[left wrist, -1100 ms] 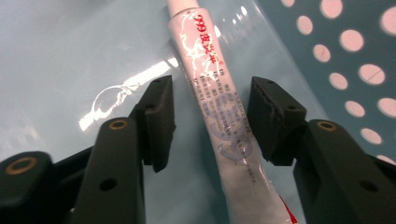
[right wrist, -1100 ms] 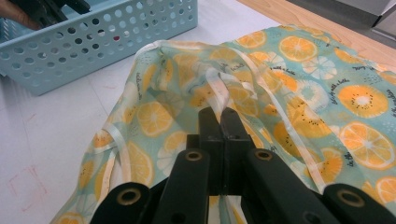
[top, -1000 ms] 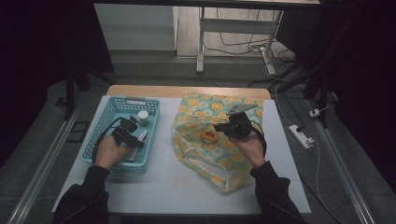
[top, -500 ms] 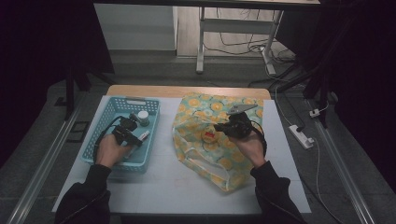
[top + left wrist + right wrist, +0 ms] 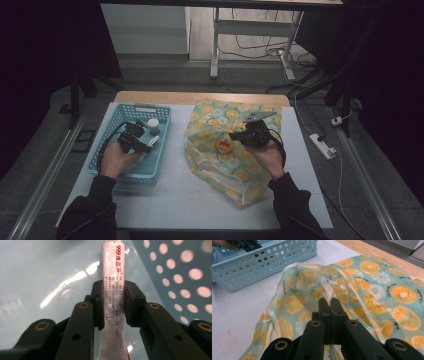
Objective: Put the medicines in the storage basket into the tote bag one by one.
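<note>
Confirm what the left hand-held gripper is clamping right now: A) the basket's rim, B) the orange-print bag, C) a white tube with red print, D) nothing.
C: in the left gripper view, the left hand-held gripper has its jaws closed on a white tube inside the blue basket.

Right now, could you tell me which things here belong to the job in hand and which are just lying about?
In use:
- white tube, clamped by the left gripper
- blue basket
- orange-print bag, pinched by the right gripper

Lying about:
- small capped jar in the basket
- power strip on the floor
</note>
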